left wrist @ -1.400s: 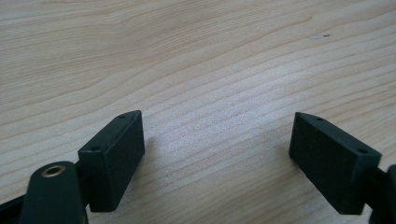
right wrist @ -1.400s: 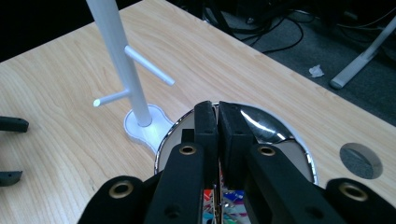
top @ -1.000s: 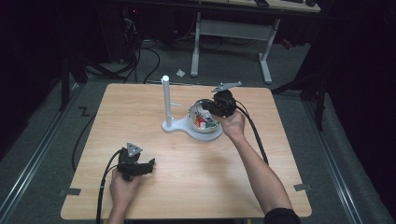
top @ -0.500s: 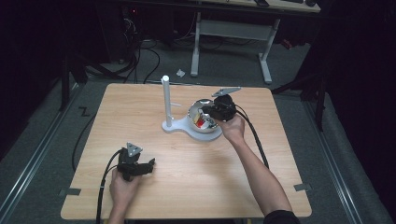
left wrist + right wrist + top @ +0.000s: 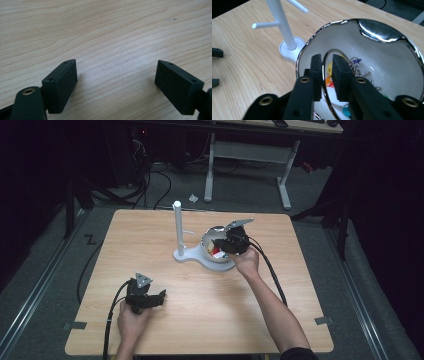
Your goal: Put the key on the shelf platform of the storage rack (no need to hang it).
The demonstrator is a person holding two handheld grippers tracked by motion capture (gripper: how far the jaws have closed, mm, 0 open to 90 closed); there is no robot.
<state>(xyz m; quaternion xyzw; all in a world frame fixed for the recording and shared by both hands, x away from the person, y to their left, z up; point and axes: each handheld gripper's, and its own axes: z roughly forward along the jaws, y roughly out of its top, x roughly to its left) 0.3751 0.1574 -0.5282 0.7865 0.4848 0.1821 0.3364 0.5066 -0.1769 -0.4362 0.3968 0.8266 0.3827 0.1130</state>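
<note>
Two grippers are seen on one desk [image 5: 300,285]. Nearest, the left gripper [image 5: 117,82] is rested low on the bare wood, its fingers [image 5: 61,83] spread wide with nothing between them. Farther off, one silver-rimmed white bowl [image 5: 387,50] is stood on the base of one white peg stand [image 5: 279,17]. One thin metal key ring [image 5: 329,53], with small chain links and coloured pieces attached, is pinched inside the bowl between the narrow fingers of the right gripper [image 5: 327,72]. Compared with a second ago, the right gripper has been shifted leftward, deeper over the bowl.
</note>
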